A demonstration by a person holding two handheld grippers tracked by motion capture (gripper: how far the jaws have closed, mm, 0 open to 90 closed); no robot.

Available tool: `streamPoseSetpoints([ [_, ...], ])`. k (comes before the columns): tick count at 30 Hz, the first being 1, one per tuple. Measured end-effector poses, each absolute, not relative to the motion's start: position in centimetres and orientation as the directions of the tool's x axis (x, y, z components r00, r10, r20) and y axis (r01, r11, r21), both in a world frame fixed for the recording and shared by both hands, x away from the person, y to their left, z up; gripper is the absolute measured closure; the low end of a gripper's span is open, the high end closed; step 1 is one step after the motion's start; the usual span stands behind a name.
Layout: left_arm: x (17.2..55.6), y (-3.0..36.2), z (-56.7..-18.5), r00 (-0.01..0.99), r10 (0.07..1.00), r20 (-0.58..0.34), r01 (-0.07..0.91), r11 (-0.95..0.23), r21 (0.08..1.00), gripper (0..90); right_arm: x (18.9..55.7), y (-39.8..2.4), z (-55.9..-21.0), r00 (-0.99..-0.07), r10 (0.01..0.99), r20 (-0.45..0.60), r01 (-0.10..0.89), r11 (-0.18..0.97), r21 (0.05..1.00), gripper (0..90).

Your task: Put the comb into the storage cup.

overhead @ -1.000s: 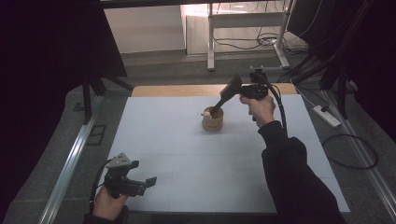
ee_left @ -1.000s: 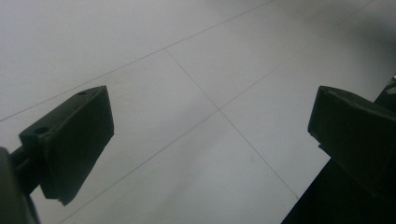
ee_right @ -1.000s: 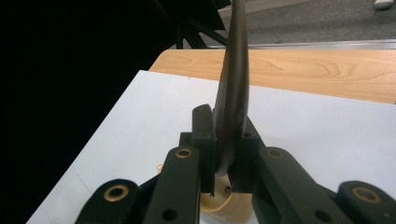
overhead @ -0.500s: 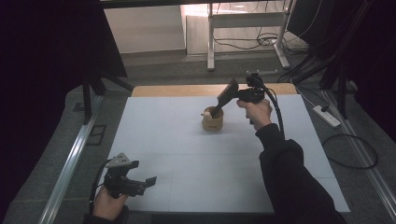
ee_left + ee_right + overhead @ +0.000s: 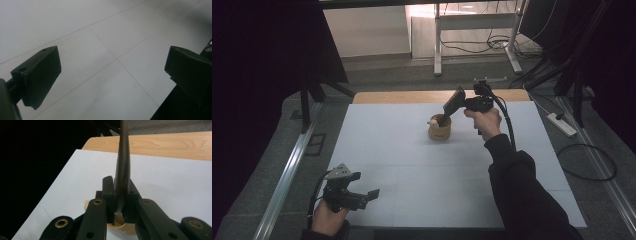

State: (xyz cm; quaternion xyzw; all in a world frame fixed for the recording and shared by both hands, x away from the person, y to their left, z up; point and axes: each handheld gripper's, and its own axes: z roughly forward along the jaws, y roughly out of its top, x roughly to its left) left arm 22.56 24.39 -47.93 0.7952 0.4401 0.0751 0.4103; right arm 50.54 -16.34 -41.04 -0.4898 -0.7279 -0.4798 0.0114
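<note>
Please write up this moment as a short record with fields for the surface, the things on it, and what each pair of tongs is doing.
surface: white table top, wooden strip along its far edge
cup: small tan wooden cup, upright near the far middle of the table
held item: dark flat utensil, clamped on edge, tilted over the cup; what it is I cannot tell
right tongs: shut on the dark utensil, just above the cup
left tongs: open, nothing between the jaws, over the near left of the table
cup contents: a pale item at the rim, too small to tell
</note>
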Motion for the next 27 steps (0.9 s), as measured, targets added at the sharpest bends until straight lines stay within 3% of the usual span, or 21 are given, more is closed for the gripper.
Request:
streamPoseSetpoints([
  [15, 22.6, 24.4, -47.9, 0.599, 0.763, -0.244, 0.641, -0.274, 0.717, 1.4, 50.9, -18.7, -42.9, -0.454, 0.683, 0.573, 0.767, -0.028, 0.641, 83.5],
  [27, 22.6, 24.4, -48.0, 0.597, 0.763, -0.248, 0.644, -0.271, 0.716, 1.6, 50.8, -18.7, -43.5, -0.442, 0.709, 0.549, 0.766, -0.020, 0.643, 77.7],
])
